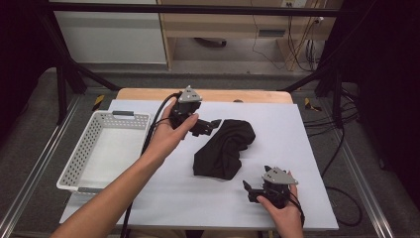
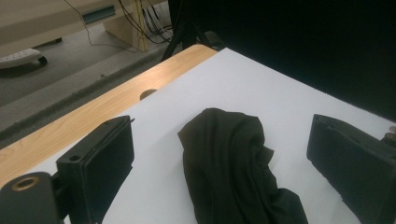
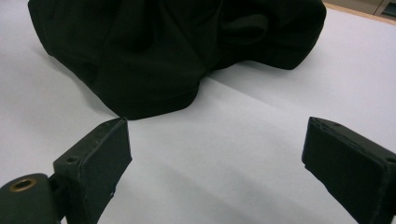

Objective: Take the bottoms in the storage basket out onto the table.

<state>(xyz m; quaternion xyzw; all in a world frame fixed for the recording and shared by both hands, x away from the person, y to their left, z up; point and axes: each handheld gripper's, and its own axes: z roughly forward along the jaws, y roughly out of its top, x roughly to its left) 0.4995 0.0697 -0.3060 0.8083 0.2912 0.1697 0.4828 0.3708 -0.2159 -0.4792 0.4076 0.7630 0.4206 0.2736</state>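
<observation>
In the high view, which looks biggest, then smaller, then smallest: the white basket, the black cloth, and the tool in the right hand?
1. White basket, clearly the biggest.
2. Black cloth, crumpled in the middle of the table.
3. Right tool, the smallest, though it sits nearer the camera, so it may look a little bigger than it is.

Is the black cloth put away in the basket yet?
Not yet. The black cloth lies crumpled on the white sheet, and the white basket holds nothing. The left hand-held gripper and right hand-held gripper are open beside it, touching nothing. Grabbing and moving remain, probably.
</observation>
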